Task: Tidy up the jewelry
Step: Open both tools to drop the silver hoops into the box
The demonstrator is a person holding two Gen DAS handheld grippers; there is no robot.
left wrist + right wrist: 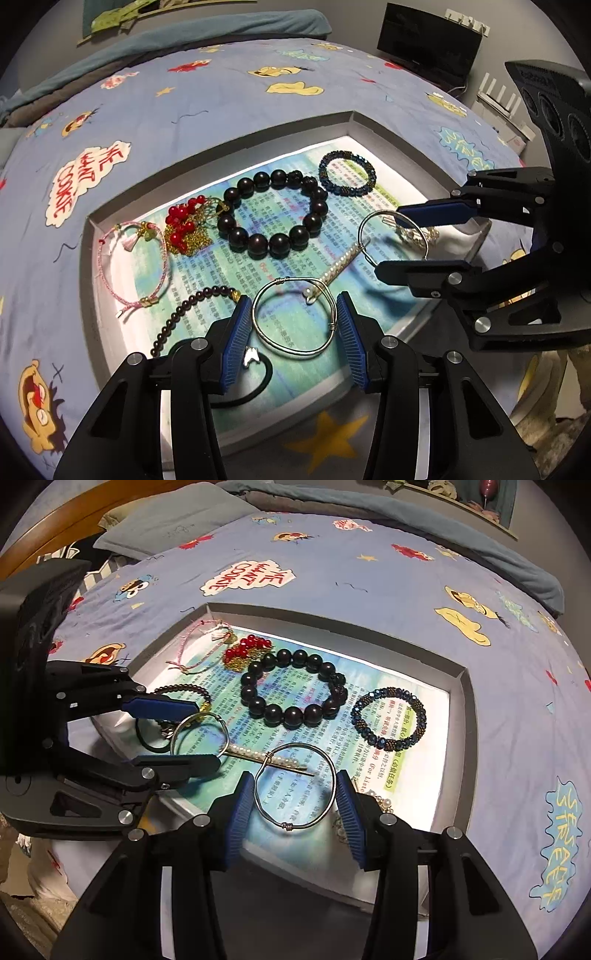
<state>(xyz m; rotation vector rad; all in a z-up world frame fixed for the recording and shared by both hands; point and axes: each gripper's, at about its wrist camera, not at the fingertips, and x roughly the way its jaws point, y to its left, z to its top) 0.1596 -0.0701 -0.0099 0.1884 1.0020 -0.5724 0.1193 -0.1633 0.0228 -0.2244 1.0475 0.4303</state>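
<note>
The left gripper (294,317) is spread, its blue pads flanking one silver wire bangle (294,316) lying flat in the grey tray (229,155). A pearl bar (338,267) slants between the two bangles (one end over the first hoop). The right gripper (295,801), likewise spread, brackets the second bangle (295,786); ahead of both grippers lies the dark bead bracelet (273,214).
</note>
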